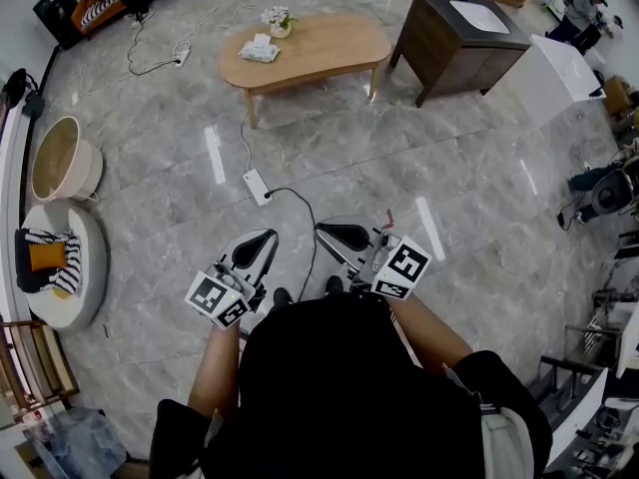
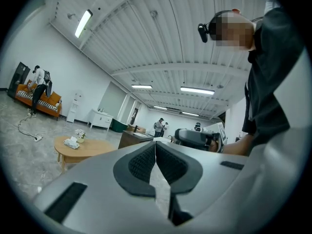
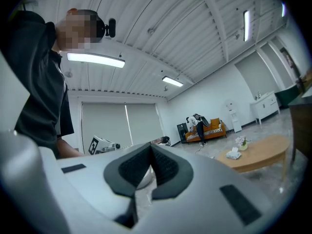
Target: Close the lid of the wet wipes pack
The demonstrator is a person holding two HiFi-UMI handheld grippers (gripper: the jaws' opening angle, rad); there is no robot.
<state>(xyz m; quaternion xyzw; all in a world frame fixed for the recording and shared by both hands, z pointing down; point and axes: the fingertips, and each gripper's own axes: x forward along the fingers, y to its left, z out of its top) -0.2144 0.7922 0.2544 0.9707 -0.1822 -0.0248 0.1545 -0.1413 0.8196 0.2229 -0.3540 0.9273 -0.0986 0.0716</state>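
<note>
The wet wipes pack (image 1: 260,51) lies on the left part of an oval wooden table (image 1: 324,48), far from me across the floor, beside a small flower pot (image 1: 278,20). I cannot tell how its lid stands at this distance. Both grippers are held near the person's waist, well short of the table. My left gripper (image 1: 262,242) is shut with nothing between its pads, and so is my right gripper (image 1: 329,233). The left gripper view shows its jaws (image 2: 155,144) meeting, with the pack (image 2: 71,142) small beyond. The right gripper view shows jaws (image 3: 150,146) closed and the pack (image 3: 234,153) far off.
A white power strip (image 1: 257,186) and its cable lie on the marble floor between me and the table. A dark cabinet (image 1: 461,38) and white box (image 1: 559,68) stand at right. A basket (image 1: 62,158) and round cushioned seat (image 1: 60,267) are at left.
</note>
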